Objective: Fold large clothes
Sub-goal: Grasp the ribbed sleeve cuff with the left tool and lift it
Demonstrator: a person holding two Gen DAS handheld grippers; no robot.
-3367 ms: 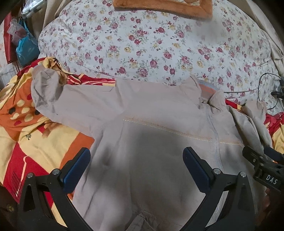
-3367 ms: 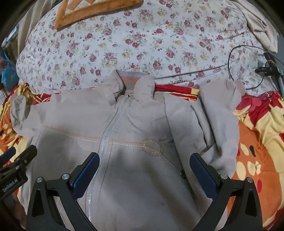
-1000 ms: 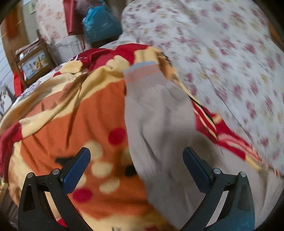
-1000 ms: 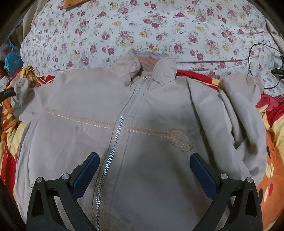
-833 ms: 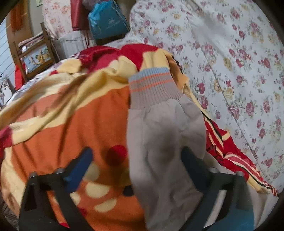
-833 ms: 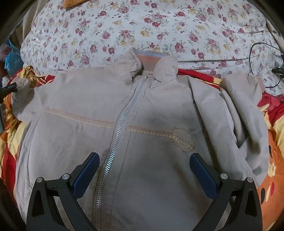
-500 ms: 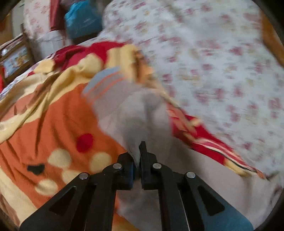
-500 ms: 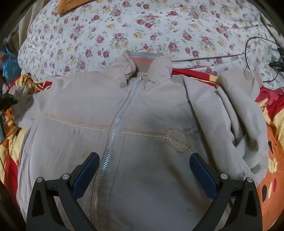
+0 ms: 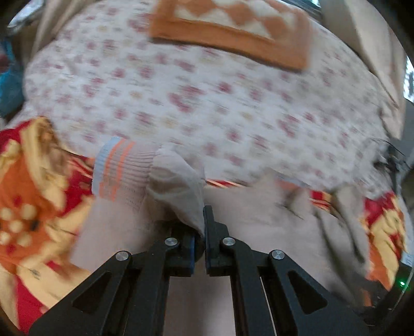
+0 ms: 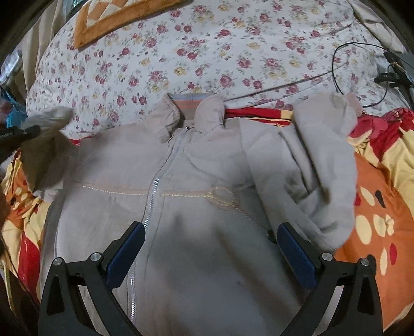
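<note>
A beige zip-up jacket (image 10: 196, 206) lies front up on the bed, collar toward the floral quilt. My left gripper (image 9: 203, 232) is shut on the end of its sleeve (image 9: 178, 186), just behind the striped knit cuff (image 9: 119, 173), and holds it lifted. In the right wrist view that gripper (image 10: 33, 130) shows at the far left with the raised sleeve (image 10: 49, 144). My right gripper (image 10: 209, 248) hovers open over the lower chest, nothing between its blue pads. The other sleeve (image 10: 326, 165) lies folded over at the right.
A floral quilt (image 10: 207, 46) covers the bed beyond the collar, with an orange patterned cloth (image 10: 113, 20) on it. A red, orange and yellow blanket (image 10: 380, 201) lies under the jacket. Black cables (image 10: 362, 77) and a small device sit at the far right.
My left gripper closed on the sleeve near its cuff, then swung it up and toward the jacket body. The right gripper drifted slightly; the jacket body stayed flat.
</note>
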